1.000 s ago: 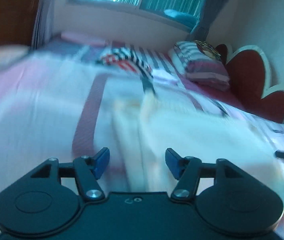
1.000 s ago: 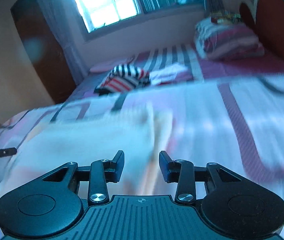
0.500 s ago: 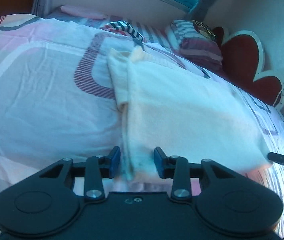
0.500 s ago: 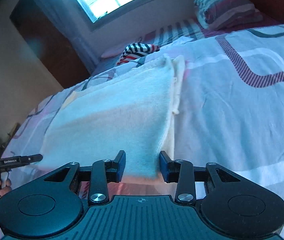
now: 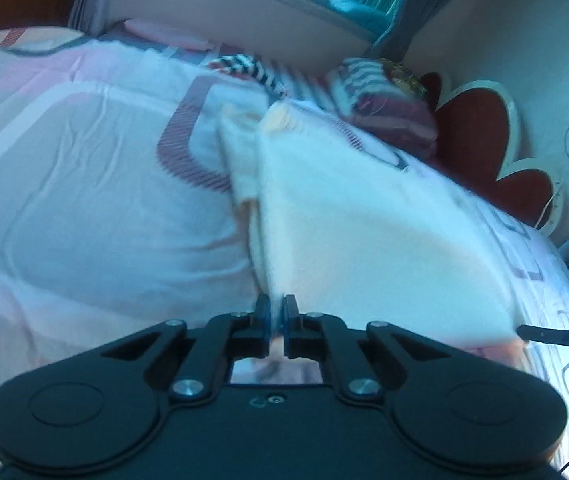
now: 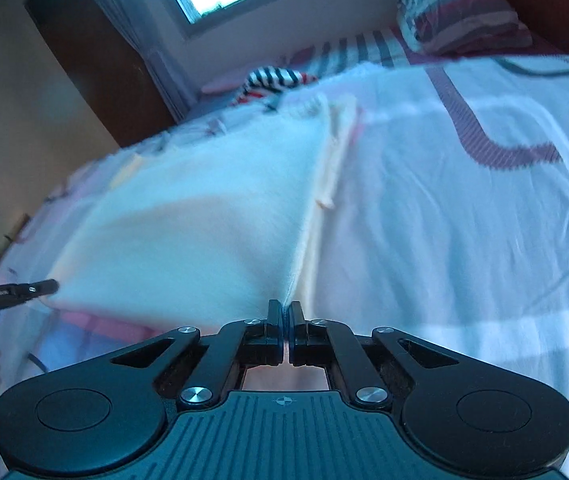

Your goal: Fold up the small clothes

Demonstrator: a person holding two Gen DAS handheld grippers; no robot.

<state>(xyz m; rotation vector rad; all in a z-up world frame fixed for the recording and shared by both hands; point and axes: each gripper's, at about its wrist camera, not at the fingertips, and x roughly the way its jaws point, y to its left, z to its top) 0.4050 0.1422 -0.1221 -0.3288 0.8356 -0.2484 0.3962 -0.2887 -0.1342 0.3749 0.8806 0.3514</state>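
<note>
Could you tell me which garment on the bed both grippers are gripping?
The plain white garment, pinched at its near edge; the striped garment lies untouched by the window.

cream-white garment, pink-white bedsheet with maroon stripes, black tongs

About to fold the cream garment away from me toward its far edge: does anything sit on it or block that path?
Nothing visible does. Both grippers, left and right, pinch the cream garment at its near corners; its top is bare. The striped clothing lies beyond the far edge.

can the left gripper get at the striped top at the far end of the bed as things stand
Probably not right now: the left gripper is shut on a near corner of the white cloth, and the striped top lies well beyond it across the bed.
</note>
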